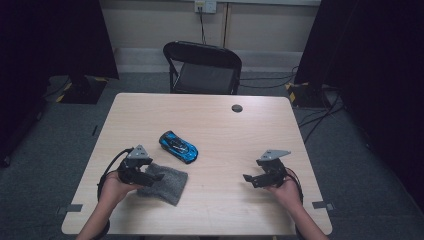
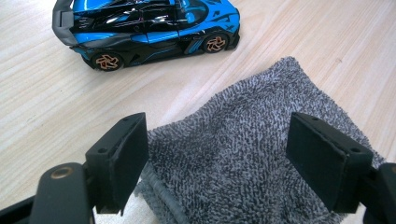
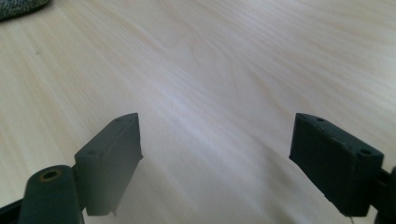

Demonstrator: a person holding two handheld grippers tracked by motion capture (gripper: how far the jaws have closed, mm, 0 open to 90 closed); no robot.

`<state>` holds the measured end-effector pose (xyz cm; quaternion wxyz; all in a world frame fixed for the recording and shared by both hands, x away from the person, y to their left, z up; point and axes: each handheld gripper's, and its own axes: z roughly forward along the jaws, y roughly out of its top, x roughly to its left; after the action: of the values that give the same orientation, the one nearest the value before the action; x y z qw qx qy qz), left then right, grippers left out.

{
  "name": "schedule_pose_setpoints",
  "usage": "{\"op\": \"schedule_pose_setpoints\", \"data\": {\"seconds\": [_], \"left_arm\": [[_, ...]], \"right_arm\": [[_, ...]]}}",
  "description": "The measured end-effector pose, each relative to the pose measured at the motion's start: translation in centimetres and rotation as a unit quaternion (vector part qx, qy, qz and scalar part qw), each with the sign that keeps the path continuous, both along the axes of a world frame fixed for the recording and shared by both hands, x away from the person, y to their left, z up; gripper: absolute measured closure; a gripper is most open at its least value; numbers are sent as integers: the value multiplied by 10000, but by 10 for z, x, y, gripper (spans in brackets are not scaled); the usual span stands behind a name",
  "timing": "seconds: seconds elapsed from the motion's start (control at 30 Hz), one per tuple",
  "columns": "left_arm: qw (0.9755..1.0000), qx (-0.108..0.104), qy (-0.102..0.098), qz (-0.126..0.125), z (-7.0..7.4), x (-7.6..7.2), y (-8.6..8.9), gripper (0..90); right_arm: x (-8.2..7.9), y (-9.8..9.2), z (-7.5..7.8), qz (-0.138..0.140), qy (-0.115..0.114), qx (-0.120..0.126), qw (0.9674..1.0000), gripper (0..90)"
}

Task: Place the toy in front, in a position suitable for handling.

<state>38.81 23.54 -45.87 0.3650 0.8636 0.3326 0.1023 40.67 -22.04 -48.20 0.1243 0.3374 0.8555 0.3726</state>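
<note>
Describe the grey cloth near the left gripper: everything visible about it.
The grey cloth is a small terry-like towel with a looped, speckled pile and a ribbed hem at one edge. It lies crumpled and slightly humped on the wooden table, just beside the blue toy car, apart from it. The left gripper is over its left part, jaws open astride the fabric, not pinching it.

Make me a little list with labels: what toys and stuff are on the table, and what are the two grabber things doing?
toy: blue and black toy sports car, standing on its wheels near the middle of the table
cloth: grey towel, lying flat near the car, apart from it
left gripper: jaws open, above the towel, pads not pressing it
right gripper: jaws open, nothing between them, over bare wood
behind the table: black folding chair
</note>
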Motion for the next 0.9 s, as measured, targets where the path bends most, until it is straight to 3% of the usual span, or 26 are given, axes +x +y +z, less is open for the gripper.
{"op": "schedule_pose_setpoints", "data": {"seconds": [0.3, 0.43, 0.53, 0.9], "left_arm": [[10000, -33, 8, 4, -1, 0, 1, 218], [10000, -53, 34, 66, 0, 0, 3, 222], [10000, -40, 27, 69, 0, 0, 3, 222], [9999, -115, 46, 7, 0, 0, 0, 220]], "right_arm": [[19, 47, 8, 318, -103, -89, 9994, 150], [23, 59, 10, 389, -111, -99, 9991, 150], [28, 69, 11, 431, -3, 107, 9990, 150], [44, 101, 11, 675, -35, -136, 9976, 150]]}}
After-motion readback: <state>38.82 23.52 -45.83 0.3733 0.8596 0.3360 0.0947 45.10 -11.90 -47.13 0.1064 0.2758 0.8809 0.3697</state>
